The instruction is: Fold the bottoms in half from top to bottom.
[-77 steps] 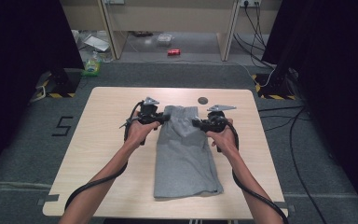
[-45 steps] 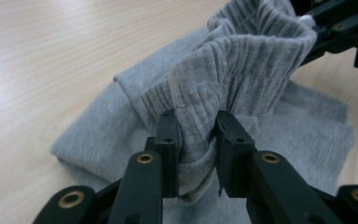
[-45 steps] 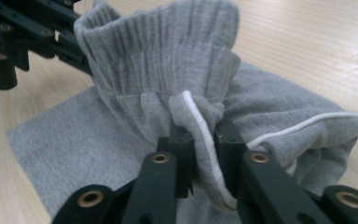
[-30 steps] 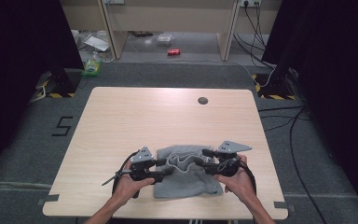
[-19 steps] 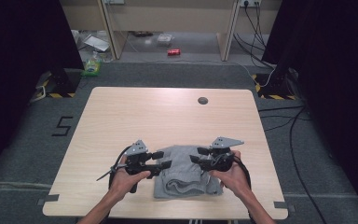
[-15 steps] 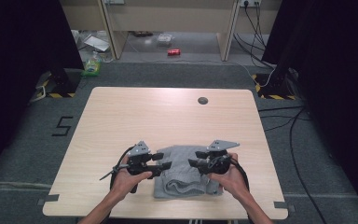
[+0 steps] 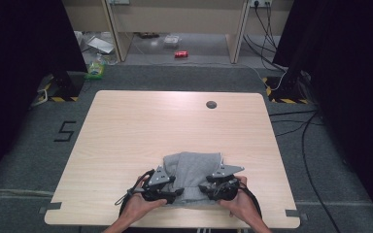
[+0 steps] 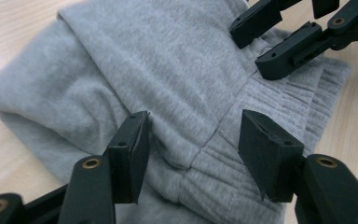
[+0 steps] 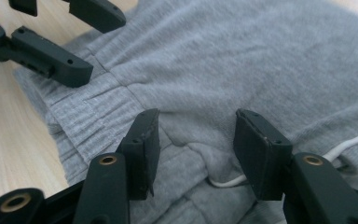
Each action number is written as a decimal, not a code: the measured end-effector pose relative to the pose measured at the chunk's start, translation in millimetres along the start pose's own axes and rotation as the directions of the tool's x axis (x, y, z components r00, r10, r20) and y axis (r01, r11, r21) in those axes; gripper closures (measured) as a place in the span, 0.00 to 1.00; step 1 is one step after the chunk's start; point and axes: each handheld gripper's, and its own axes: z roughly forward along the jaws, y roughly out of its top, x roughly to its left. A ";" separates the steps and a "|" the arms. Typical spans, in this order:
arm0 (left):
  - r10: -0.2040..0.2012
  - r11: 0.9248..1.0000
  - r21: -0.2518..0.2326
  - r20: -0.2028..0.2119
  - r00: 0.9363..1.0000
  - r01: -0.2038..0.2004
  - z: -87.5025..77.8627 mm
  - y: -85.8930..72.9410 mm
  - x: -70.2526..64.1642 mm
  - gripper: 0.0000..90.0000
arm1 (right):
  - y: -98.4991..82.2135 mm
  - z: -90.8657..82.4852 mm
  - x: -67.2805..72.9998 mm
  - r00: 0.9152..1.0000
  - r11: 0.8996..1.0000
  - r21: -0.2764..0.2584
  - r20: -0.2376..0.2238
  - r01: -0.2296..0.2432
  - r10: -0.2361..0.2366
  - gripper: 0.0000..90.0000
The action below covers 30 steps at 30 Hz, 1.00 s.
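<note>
A grey pair of sweatpants [image 7: 194, 167] lies folded in a thick bundle near the table's front edge. My left gripper [image 7: 178, 192] hovers at the bundle's near left corner, and my right gripper [image 7: 203, 188] at its near right, tips facing each other. In the left gripper view, the left gripper [image 8: 193, 140] stands open over a bulge of cloth beside the ribbed waistband [image 8: 270, 102], with the right gripper [image 8: 279, 42] beyond. In the right gripper view, the right gripper [image 9: 196, 140] is open over a fold, near a white drawstring [image 9: 349, 144]. The left gripper [image 9: 70, 42] shows farther off.
The wooden table [image 7: 150, 126] has a round cable hole [image 7: 211, 104] near its far edge. Beyond it on the floor lie a red can [image 7: 180, 54] and scattered items. Cables [image 7: 291, 126] run along the right, and dark curtains stand at both sides.
The sweatpants, earlier stretched long across the table, are now folded over toward the front edge. Both hands came back with the cloth and have sunk lower onto the bundle.
</note>
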 end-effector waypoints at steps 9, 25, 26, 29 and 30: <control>-0.079 0.996 -0.055 -0.040 0.996 0.077 -16.5 16.4 27.5 0.40 | 9.8 -9.8 -4.9 1.000 0.999 -0.041 0.009 -0.025 0.025 0.46; -0.129 0.990 0.038 -0.137 0.982 0.136 14.0 24.5 83.4 0.78 | 11.5 -12.9 -23.5 0.990 0.997 -0.037 0.120 -0.064 0.068 0.43; -0.127 0.990 0.042 -0.132 0.983 0.133 14.3 24.7 85.4 0.86 | 10.8 -13.0 -23.3 0.990 0.997 -0.037 0.121 -0.062 0.066 0.43; -0.107 0.990 0.074 -0.124 0.986 0.117 14.4 26.6 93.0 0.95 | 8.6 -11.8 -24.0 0.990 0.997 -0.032 0.124 -0.064 0.068 0.43; -0.109 0.990 0.077 -0.126 0.986 0.119 13.9 27.3 97.2 0.95 | 7.8 -11.0 -24.5 0.990 0.998 -0.028 0.126 -0.063 0.066 0.44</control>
